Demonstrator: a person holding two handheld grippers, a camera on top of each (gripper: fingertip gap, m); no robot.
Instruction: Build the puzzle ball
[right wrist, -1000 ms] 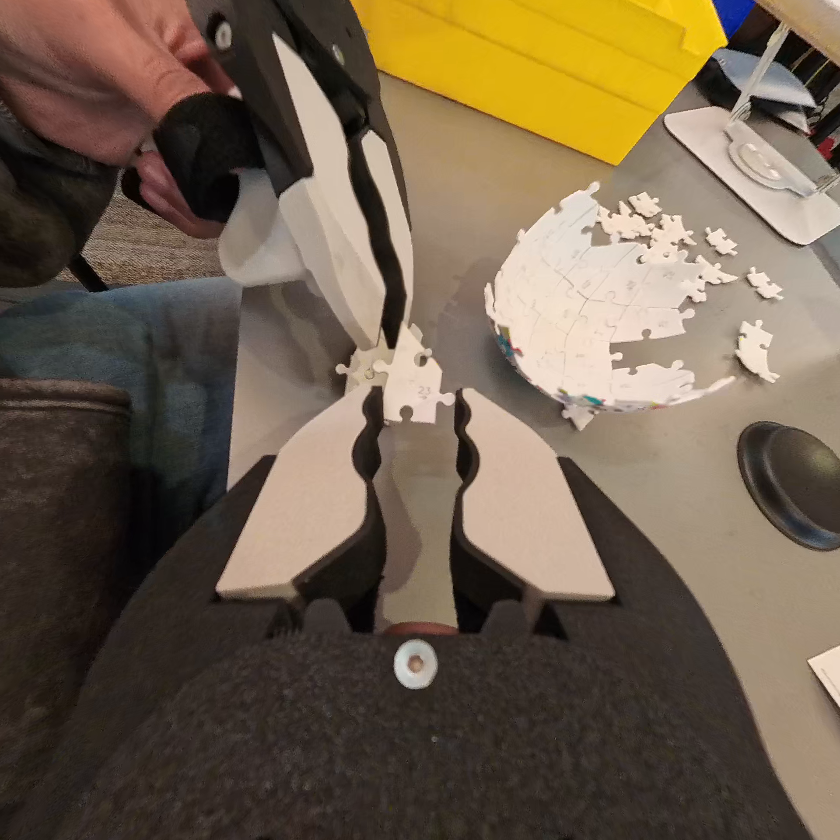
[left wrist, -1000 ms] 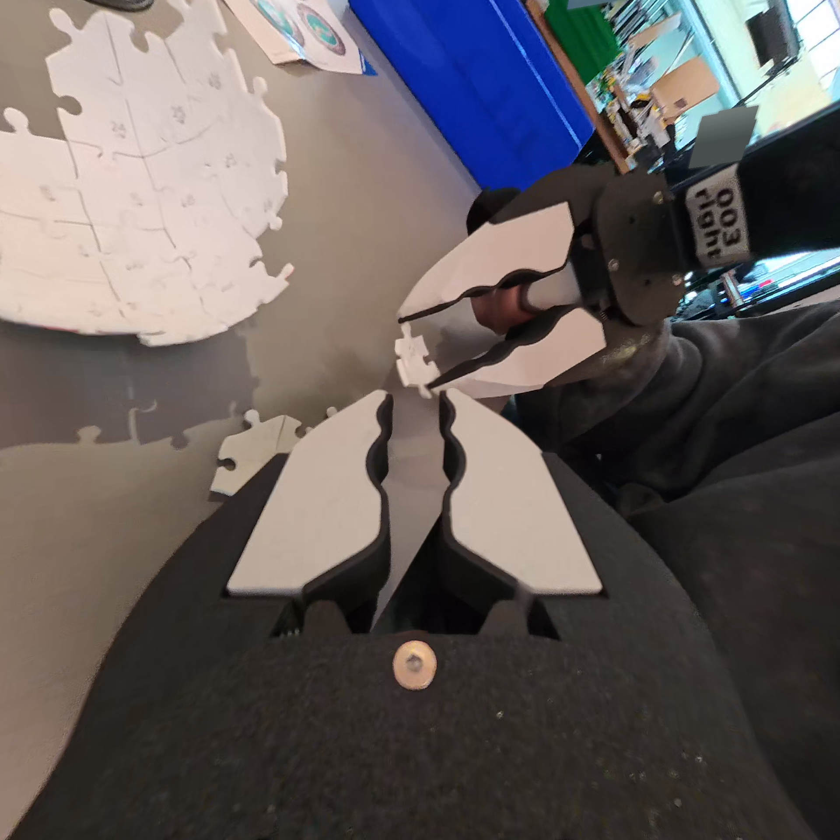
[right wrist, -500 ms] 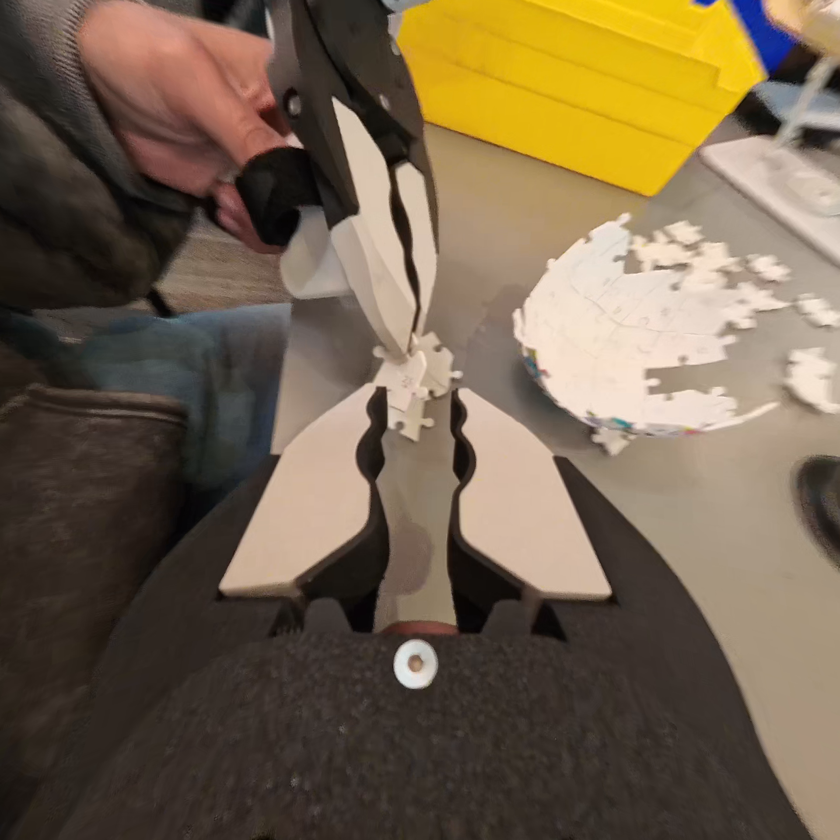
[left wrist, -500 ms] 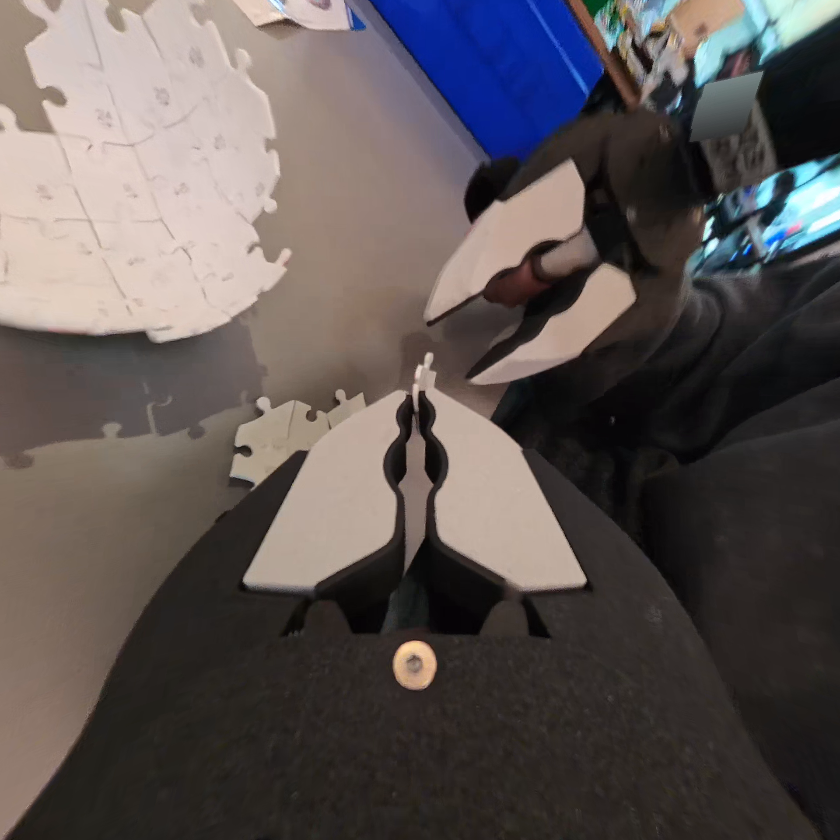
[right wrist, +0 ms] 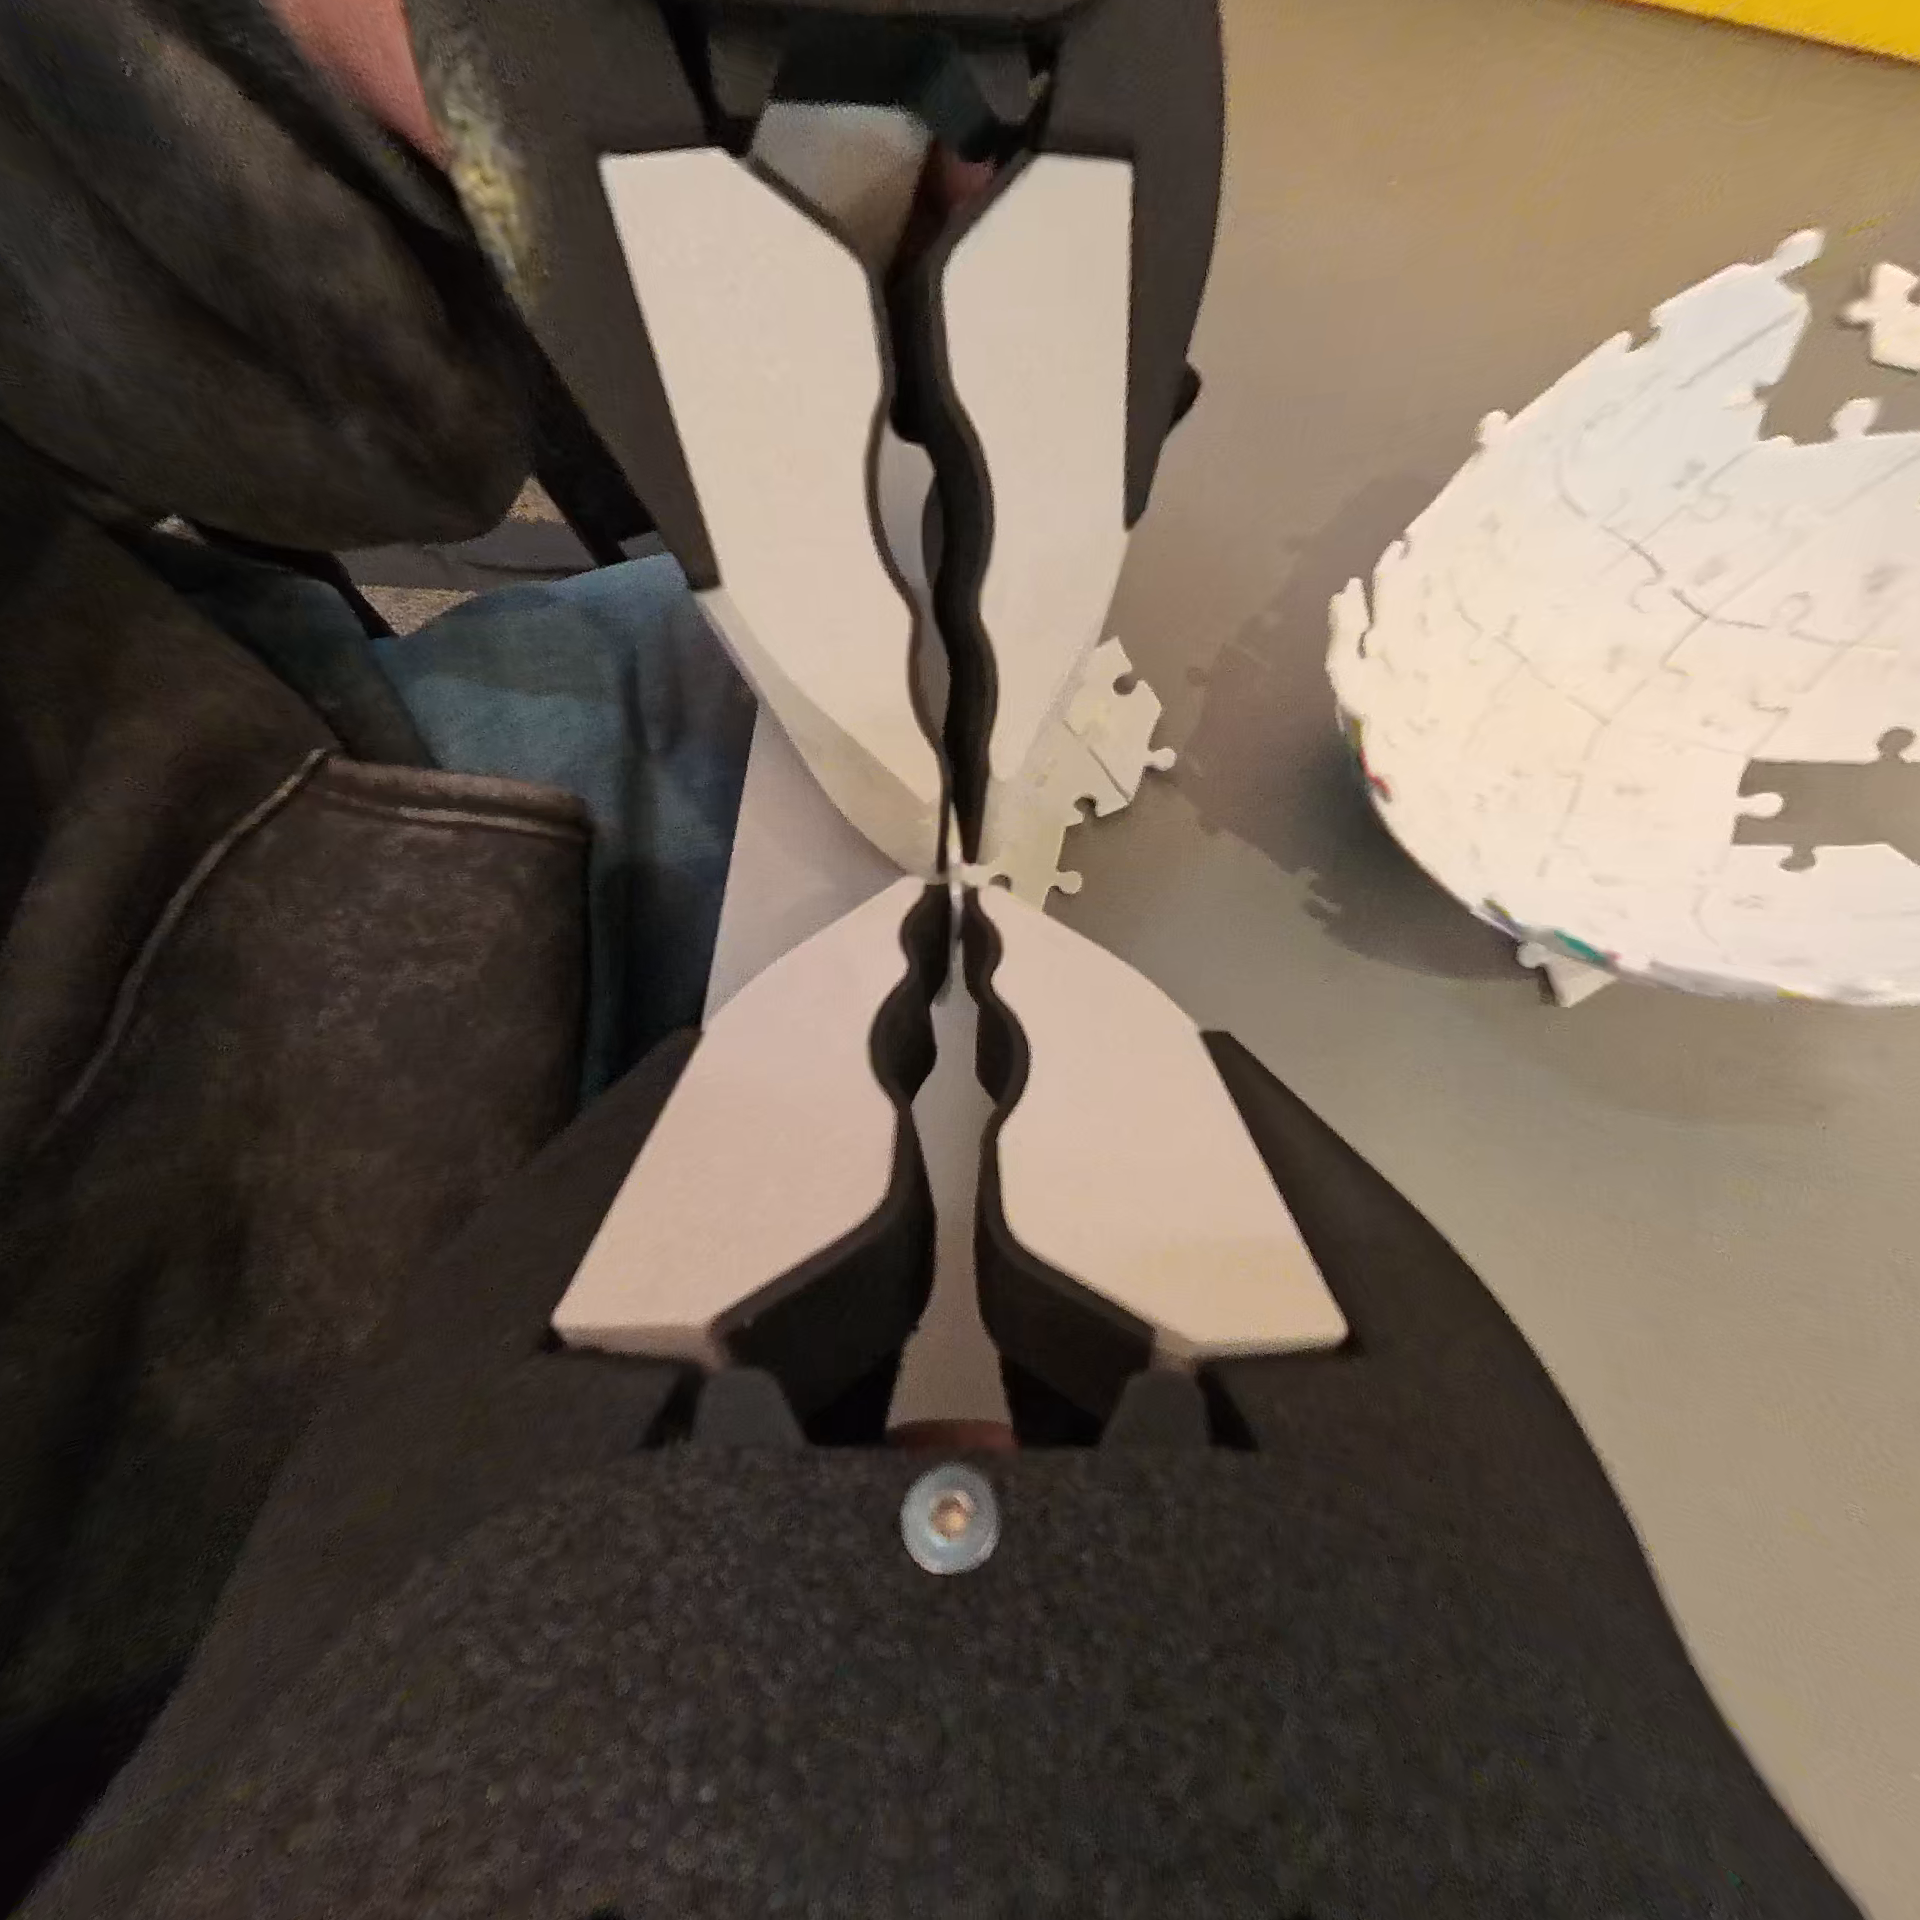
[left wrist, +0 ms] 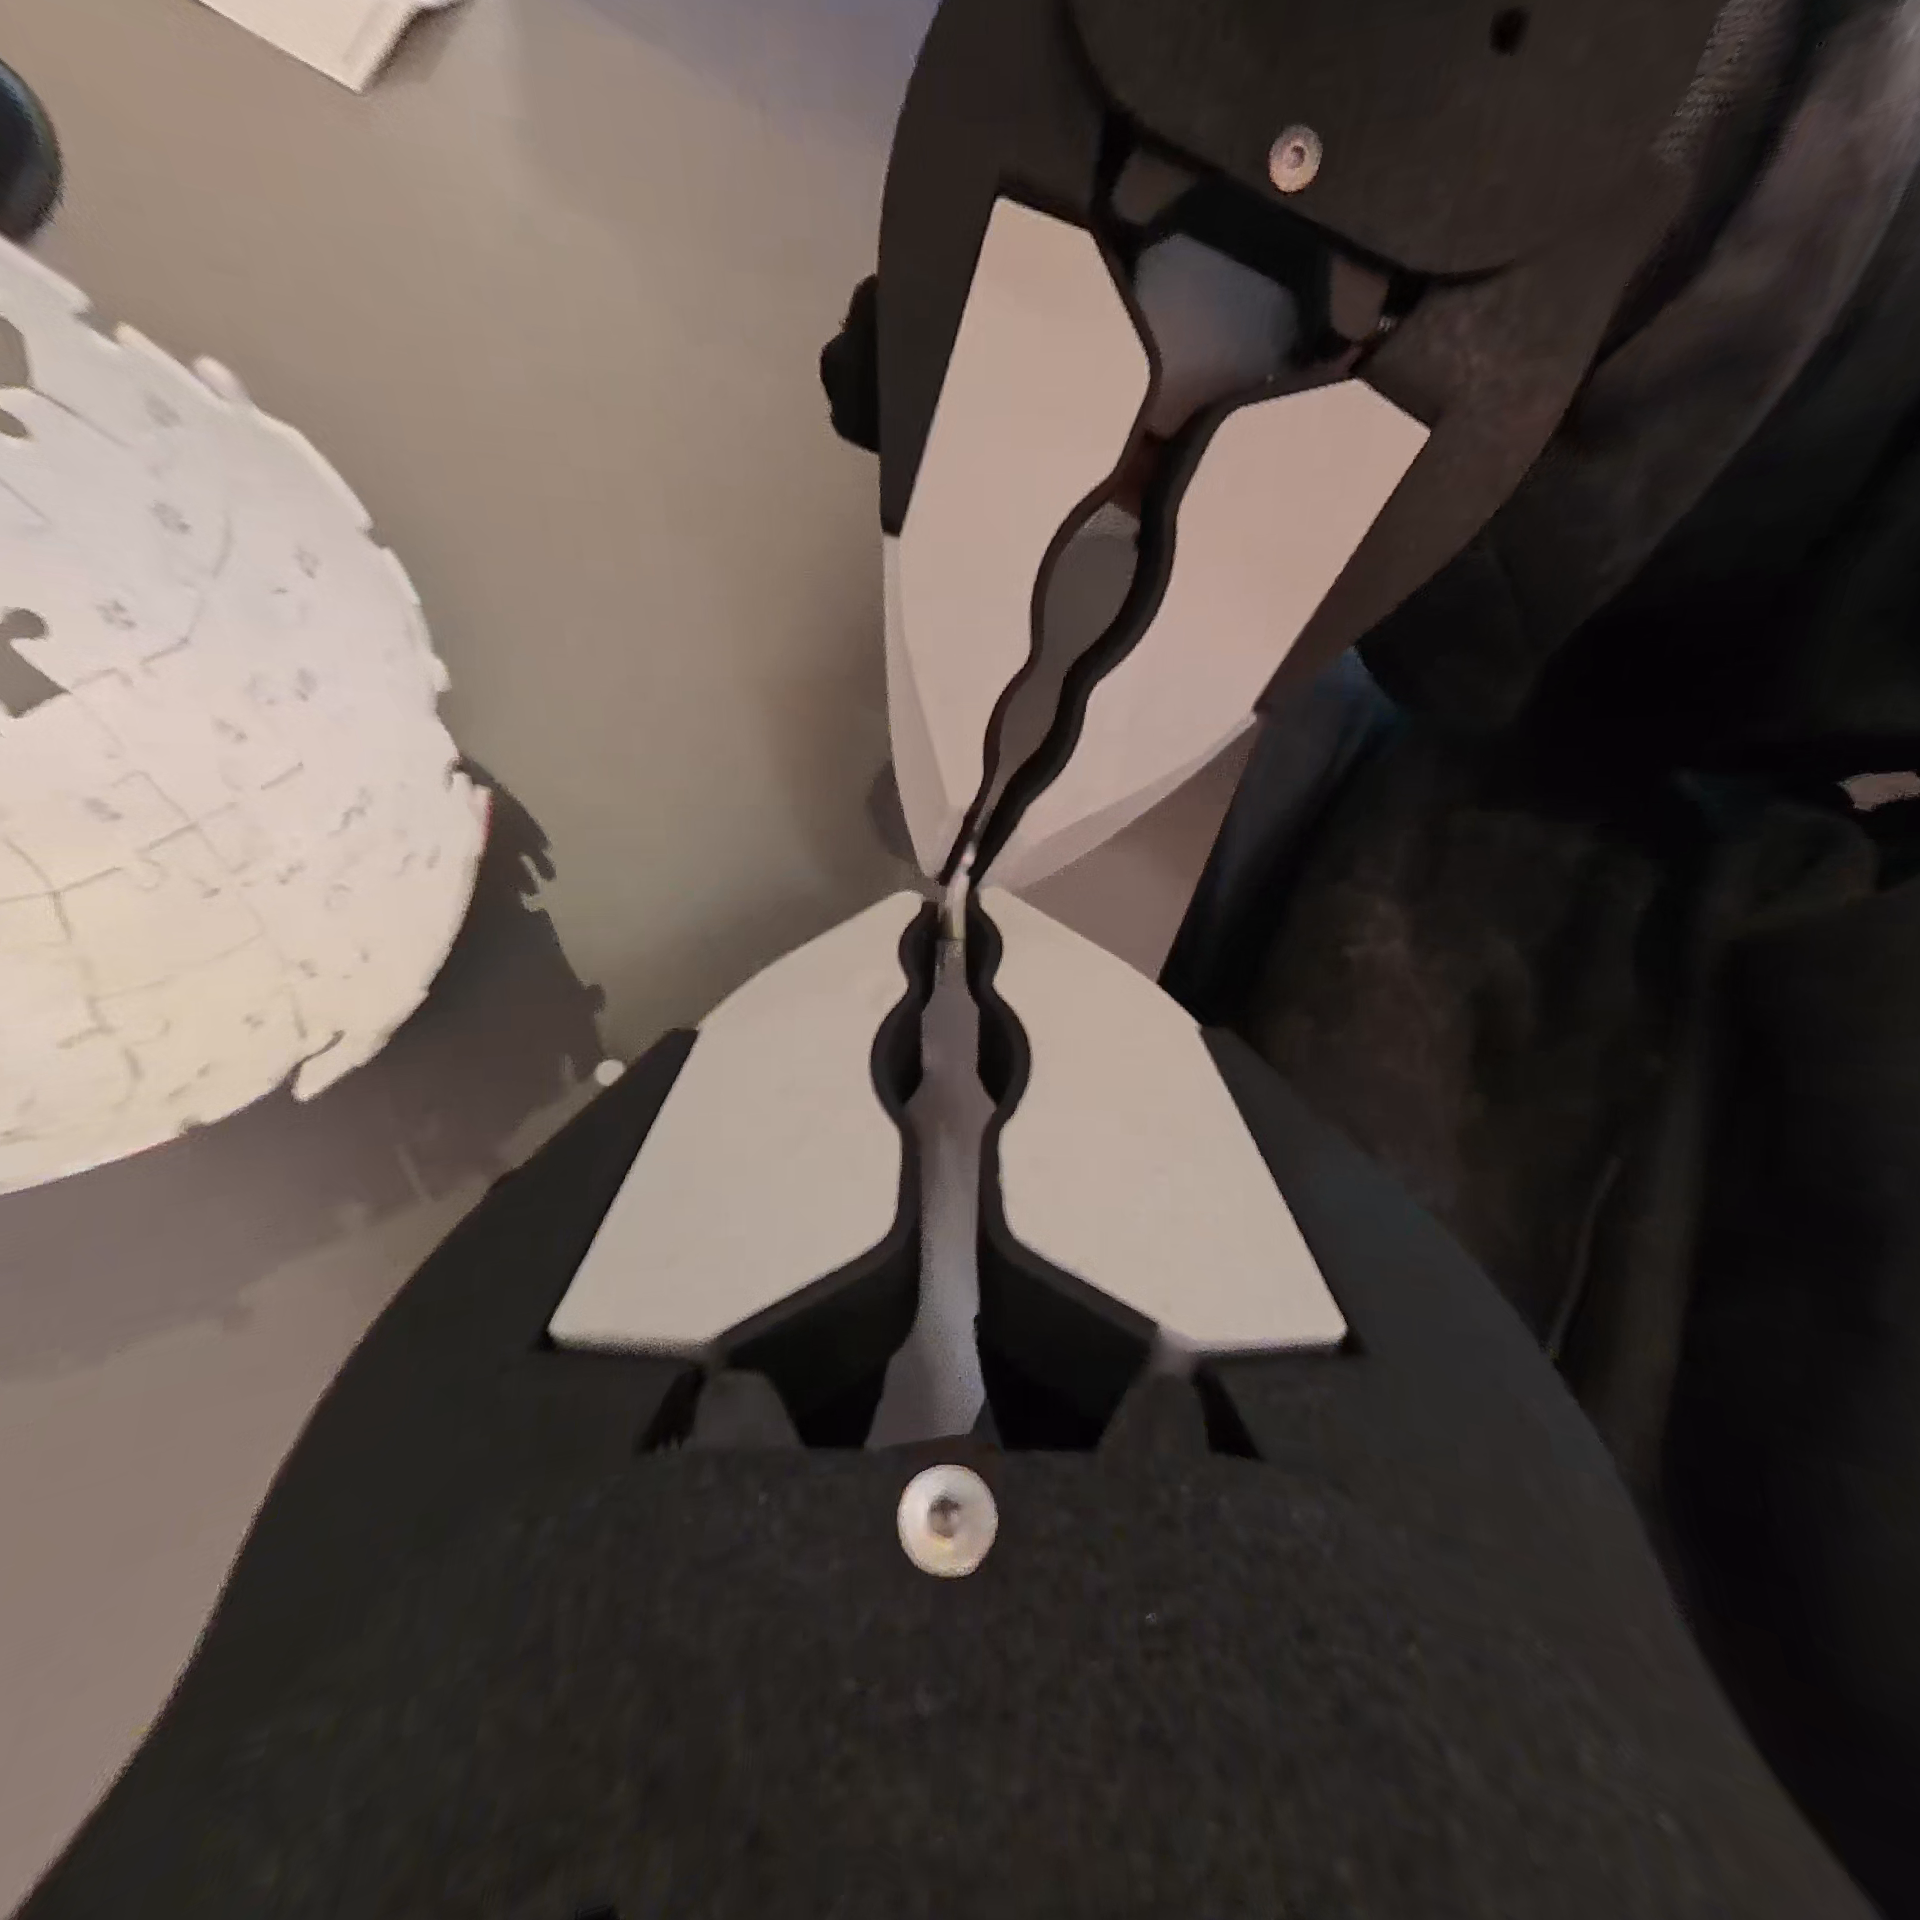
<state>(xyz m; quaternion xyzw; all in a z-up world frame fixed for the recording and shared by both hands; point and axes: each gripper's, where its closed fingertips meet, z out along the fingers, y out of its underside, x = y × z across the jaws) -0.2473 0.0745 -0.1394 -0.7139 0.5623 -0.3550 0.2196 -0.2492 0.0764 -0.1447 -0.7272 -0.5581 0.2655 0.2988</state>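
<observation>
A thin white puzzle piece [left wrist: 954,896] shows edge-on between two grippers that meet tip to tip above the table's near edge. My left gripper [left wrist: 951,920] is shut on its near end. My right gripper [left wrist: 964,857] comes down from above and is shut on its far end. In the right wrist view my right gripper [right wrist: 951,909] pinches the piece [right wrist: 951,940], and the left gripper [right wrist: 951,847] is shut opposite it. The white half-built puzzle ball [left wrist: 208,779] stands open side up on the grey table [left wrist: 623,416]; it also shows in the right wrist view [right wrist: 1662,727].
A small cluster of joined white pieces [right wrist: 1096,769] lies on the table just behind the tips. Loose pieces [right wrist: 1891,312] lie beyond the ball. A yellow bin [right wrist: 1662,21] stands at the back. The person's dark sleeves [right wrist: 260,935] and blue trousers [right wrist: 582,707] are close by. My left and right fingertips are right by each other.
My left gripper shut on the piece and turned it edge-on. My right gripper, open before, moved in tip to tip and has now shut on the same piece.
</observation>
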